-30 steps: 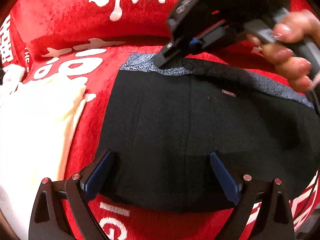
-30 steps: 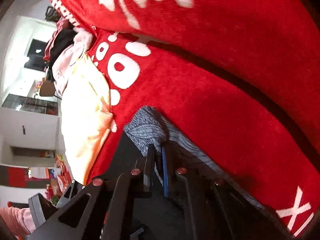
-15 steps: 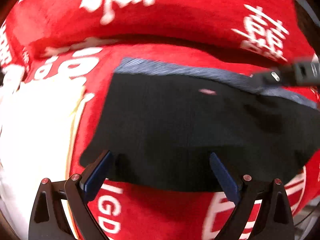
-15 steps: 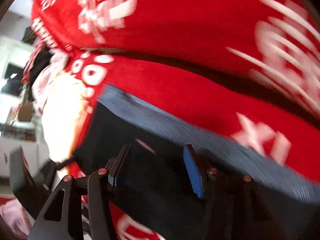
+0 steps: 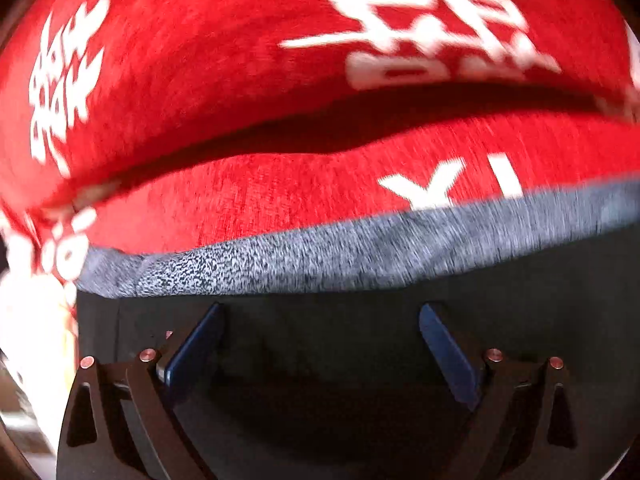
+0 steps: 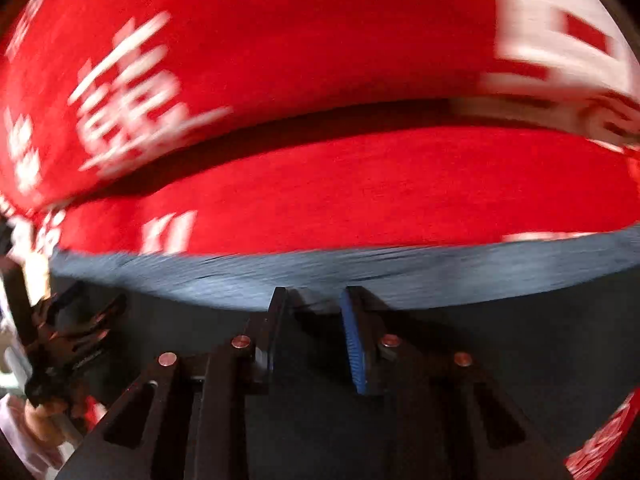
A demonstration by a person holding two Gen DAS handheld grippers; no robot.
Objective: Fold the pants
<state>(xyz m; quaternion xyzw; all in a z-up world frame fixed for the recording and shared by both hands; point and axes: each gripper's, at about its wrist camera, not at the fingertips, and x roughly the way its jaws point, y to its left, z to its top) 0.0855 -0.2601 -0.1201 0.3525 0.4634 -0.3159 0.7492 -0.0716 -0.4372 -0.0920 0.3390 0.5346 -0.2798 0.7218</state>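
Note:
The black pants (image 5: 320, 344) with a grey marled waistband (image 5: 320, 256) lie flat on the red sofa seat. My left gripper (image 5: 320, 320) is open, its blue pads wide apart over the black cloth just short of the waistband, holding nothing. My right gripper (image 6: 314, 300) is over the same pants (image 6: 500, 352), its tips at the near edge of the waistband (image 6: 400, 272). Its jaws stand a narrow gap apart; I cannot tell if cloth lies between them. The left gripper also shows at the left edge of the right wrist view (image 6: 68, 340).
The red sofa seat (image 5: 280, 196) and its backrest (image 5: 224, 64) carry white lettering. A pale cream garment (image 5: 36, 312) lies at the left of the pants. Both views are motion-blurred.
My right gripper let go of the waistband's left corner, opened, moved right along it, and its jaws have narrowed again. My left gripper moved forward over the pants toward the waistband.

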